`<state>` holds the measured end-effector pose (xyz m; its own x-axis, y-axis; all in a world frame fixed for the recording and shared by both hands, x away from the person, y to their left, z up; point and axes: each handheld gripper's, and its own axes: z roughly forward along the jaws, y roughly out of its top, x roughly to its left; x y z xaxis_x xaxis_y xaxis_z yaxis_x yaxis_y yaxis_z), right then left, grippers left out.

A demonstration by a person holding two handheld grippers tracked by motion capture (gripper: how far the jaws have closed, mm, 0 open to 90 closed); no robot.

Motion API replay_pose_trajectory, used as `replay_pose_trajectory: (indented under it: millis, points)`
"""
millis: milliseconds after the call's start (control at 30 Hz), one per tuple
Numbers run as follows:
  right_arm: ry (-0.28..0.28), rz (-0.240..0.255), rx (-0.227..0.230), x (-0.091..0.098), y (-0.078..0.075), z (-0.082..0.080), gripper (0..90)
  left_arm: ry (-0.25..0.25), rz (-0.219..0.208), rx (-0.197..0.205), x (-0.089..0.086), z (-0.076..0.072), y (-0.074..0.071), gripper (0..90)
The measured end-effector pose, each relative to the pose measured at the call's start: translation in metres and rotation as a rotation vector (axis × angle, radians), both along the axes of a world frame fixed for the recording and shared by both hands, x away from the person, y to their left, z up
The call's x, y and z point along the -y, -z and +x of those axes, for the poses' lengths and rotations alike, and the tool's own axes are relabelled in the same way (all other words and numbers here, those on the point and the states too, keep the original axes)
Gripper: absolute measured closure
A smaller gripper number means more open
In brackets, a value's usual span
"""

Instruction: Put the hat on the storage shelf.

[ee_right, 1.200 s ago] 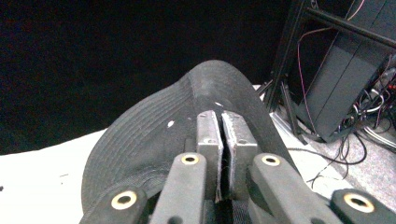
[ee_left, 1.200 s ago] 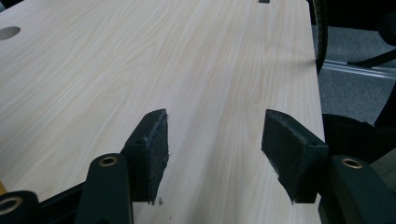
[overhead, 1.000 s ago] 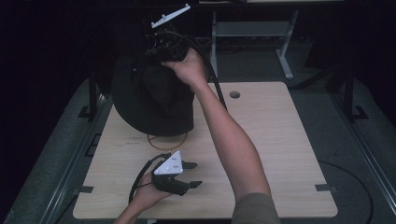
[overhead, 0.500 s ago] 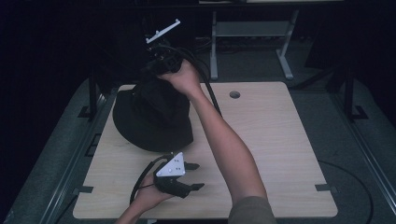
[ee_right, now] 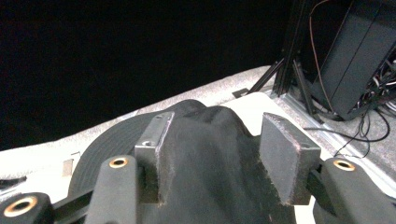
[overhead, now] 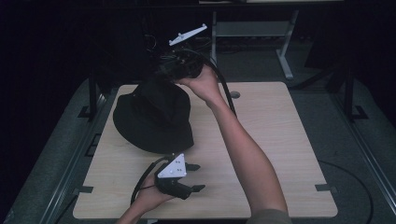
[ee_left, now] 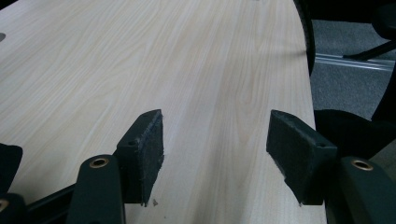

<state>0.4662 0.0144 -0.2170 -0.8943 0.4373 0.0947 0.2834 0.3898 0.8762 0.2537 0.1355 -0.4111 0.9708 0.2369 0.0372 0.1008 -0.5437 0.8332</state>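
The black hat [overhead: 154, 116] is pinched at its crown by the right gripper [ee_right: 215, 154]. Near the hat's brim, the left gripper [overhead: 196, 177] is held low over the table [overhead: 280, 140], its fingers [ee_left: 144, 144] spread with nothing between.

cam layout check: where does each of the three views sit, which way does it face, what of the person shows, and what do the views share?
High view: above the person's side, facing forward and down on the table; both forearms enter from the bottom, left tool, right tool at the hat.
Left gripper view: on the left tool, low over bare tabletop, jaws apart, nothing between.
Right gripper view: on the right tool, looking down, jaws either side of the hat's crown.
Shared: the hat and the table.
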Motion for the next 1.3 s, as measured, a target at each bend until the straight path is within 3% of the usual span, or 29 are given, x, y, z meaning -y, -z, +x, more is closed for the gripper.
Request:
replay_pose_trajectory:
  millis: [167, 433, 1300]
  points:
    - [0.015, 0.042, 0.002, 0.017, -0.001, -0.008, 41.4, -0.006, -0.003, -0.003, -0.001, 0.001, 0.0, 34.8]
    - [0.016, 0.054, 0.01, 0.034, -0.002, -0.014, 36.9, -0.012, 0.016, -0.012, -0.002, 0.003, 0.001, 32.0]
    - [0.098, 0.069, -0.013, 0.11, 0.013, -0.041, 27.0, -0.037, 0.009, -0.028, 0.001, 0.003, 0.003, 24.9]
